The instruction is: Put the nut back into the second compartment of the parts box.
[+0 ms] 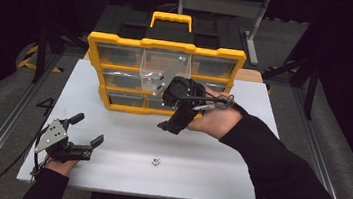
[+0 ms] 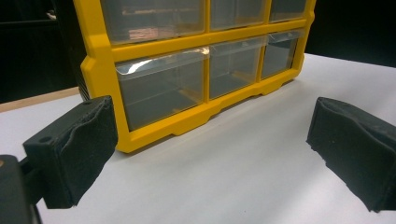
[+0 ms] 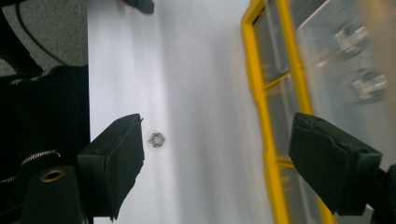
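Item: nut (image 1: 155,161), one, small steel hex, lying flat on the white table (image 1: 120,173) near its front edge, well apart from everything else.

Location notes: in the right gripper view the nut (image 3: 157,140) sits just beside one black pad, on the table and not between the pads. The organizer (image 1: 163,75), yellow frame with clear drawers, stands at the back of the table; one clear drawer (image 1: 162,70) is pulled out, and two pieces of metal hardware (image 3: 359,60) show blurred through its wall.

Right gripper (image 1: 175,114): hovers in front of the organizer, jaws apart, nothing held. No contact with the drawer can be made out.

Left gripper (image 1: 84,144): rests at the table's front left, jaws wide apart, empty, facing the organizer's lower drawers (image 2: 205,74).

Handling, judged:
- Weight: very light; no lifting effort.
- Stiffness: rigid metal, not fragile; firm squeeze is safe.
- Surface: smooth and hard on a smooth table; likely to skid or flip if nudged from one side.
- Profile: low and flat, so the pads must come down almost to the table.

Where to take hold: across two opposite flats of the hexagon, pads descending from above and closing evenly on both sides. Gripping across corners risks the nut rotating and squirting out.

Destination, judged: the open drawer, where similar hardware already lies.
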The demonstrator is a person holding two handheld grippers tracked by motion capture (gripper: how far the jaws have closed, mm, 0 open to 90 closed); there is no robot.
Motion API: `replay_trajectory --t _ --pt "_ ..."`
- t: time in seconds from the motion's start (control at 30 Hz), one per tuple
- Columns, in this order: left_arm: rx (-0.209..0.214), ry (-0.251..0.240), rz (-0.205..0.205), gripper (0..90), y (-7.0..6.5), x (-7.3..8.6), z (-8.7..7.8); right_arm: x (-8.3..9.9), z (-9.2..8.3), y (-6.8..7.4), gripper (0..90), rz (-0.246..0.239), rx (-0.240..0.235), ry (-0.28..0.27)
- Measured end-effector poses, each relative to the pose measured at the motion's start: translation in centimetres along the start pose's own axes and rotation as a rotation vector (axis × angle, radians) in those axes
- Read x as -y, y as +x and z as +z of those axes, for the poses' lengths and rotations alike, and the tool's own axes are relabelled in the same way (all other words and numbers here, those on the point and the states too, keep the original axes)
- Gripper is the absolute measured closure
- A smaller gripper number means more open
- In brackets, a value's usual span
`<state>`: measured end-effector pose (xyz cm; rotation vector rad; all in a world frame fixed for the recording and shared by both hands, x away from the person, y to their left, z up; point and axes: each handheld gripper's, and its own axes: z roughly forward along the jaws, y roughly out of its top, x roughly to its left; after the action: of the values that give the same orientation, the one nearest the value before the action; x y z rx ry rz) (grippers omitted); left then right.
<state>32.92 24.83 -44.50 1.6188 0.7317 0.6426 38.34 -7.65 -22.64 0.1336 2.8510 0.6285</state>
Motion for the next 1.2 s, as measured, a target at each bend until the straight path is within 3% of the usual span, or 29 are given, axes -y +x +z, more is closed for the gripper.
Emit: replay_trajectory --t 0.27,0.6,0.7,1.2 --pt "0.000 0.000 0.000 2.5 0.0 0.0 0.0 2.1 4.5 0.8 17.5 0.016 -0.036 0.050" --pt "-0.001 -0.004 -0.001 2.5 0.1 0.0 -0.1 3.8 8.1 1.5 17.0 0.034 -0.059 0.082" --pt "0.000 -0.002 0.001 2.5 0.1 0.0 -0.1 4.2 9.5 1.9 17.0 0.032 -0.085 0.097" --pt "0.002 -0.002 0.002 2.5 0.1 0.0 0.0 6.0 14.5 3.3 15.9 0.047 -0.102 0.127"
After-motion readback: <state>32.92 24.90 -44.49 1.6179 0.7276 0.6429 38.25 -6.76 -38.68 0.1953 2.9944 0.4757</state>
